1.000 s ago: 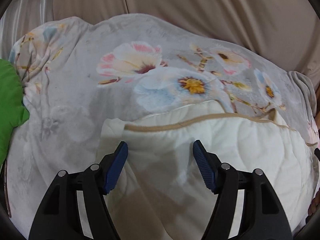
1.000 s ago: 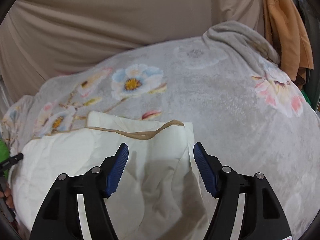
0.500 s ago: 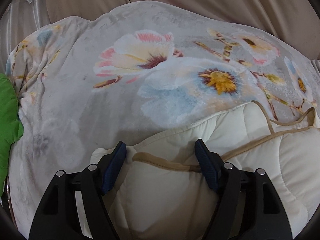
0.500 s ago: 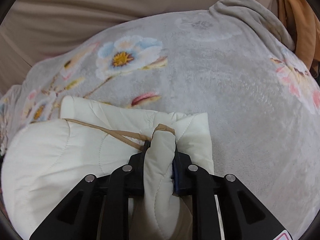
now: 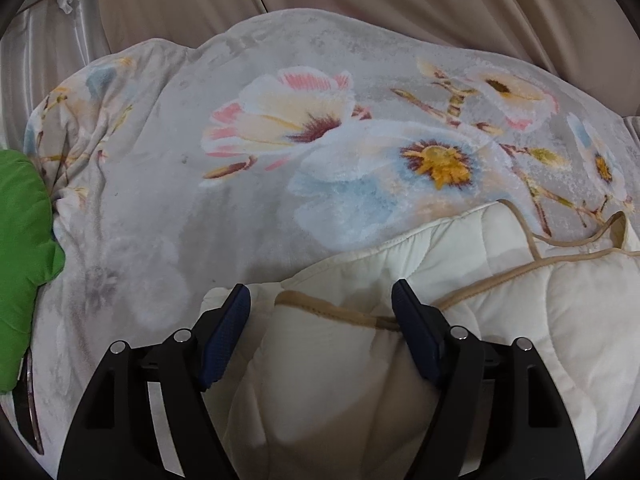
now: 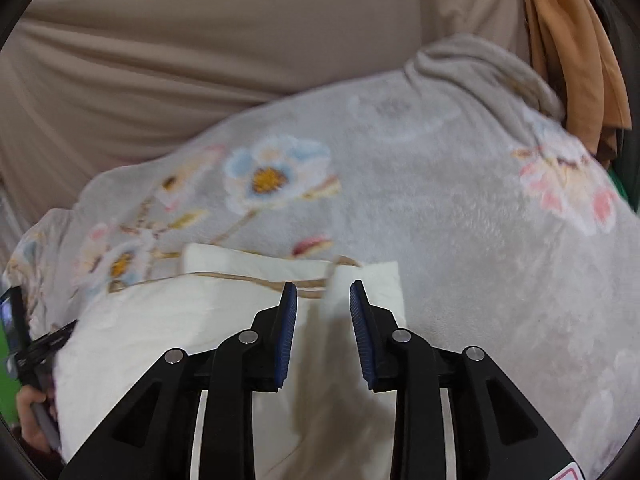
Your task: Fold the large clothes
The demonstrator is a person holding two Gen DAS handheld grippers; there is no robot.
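Observation:
A cream quilted garment with tan edge trim lies on a grey floral blanket. My left gripper stands wide over the garment's left corner. A puffed fold with the tan trim bulges between its blue pads, and I see no squeeze on it. In the right wrist view, the garment lies below my right gripper. Its jaws are opening with a narrow gap. A blurred cream fold sits in and under that gap, clear of the pads.
Beige cloth hangs behind the blanket. A green item lies at the left edge, and orange fabric hangs at the far right. A hand on the other gripper shows at the lower left of the right wrist view.
The right gripper shut on a fold at the garment's right corner, then let it go and rose. The left gripper moved in over the garment's trimmed left corner, still wide.

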